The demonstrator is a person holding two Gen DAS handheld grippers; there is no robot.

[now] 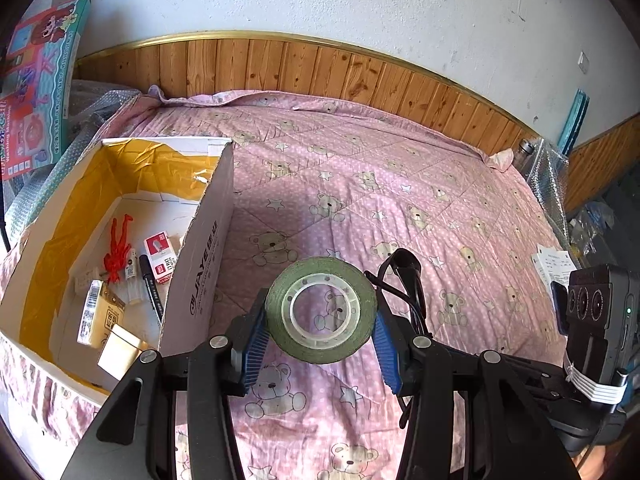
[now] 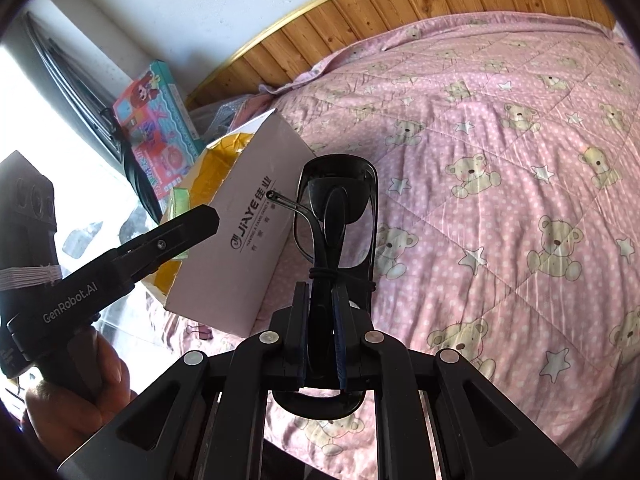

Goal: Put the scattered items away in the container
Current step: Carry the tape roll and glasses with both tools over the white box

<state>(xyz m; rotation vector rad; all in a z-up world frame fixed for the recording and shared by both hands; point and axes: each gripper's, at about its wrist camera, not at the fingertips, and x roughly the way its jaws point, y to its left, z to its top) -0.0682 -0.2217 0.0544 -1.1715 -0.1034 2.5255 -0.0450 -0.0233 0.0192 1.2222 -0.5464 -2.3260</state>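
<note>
Your left tongs (image 1: 320, 350) are clamped on a roll of green tape (image 1: 321, 309), the blue pads (image 1: 256, 346) pressing its rim from both sides low in the centre of the left wrist frame. The roll stands on edge with its clear core facing the camera, held above the pink bear-print bedspread (image 1: 400, 184).

Your right tongs (image 2: 322, 334) are closed tight on a pair of black glasses (image 2: 338, 216), folded, which stick up between the pads in the middle of the right wrist frame (one thin wire arm curls out to the left of the lens). In the left wrist view the same glasses (image 1: 402, 270) peek up just right of the tape.

Left of the tape, filling the lower left of the left wrist frame, sits the open white cardboard box (image 1: 200, 256), its inner walls lined with yellow. On its floor lie a red plastic figure (image 1: 118, 248), a small red and white packet (image 1: 161, 256), a black pen (image 1: 151, 286) and a few small cartons. In the right wrist view the box (image 2: 244, 220) lies behind and left of the glasses, with your left hand (image 2: 80, 392) and its gripper handle at the lower left. A colourful toy carton (image 1: 40, 92) leans at the upper left, beside the wooden headboard (image 1: 320, 68).
</note>
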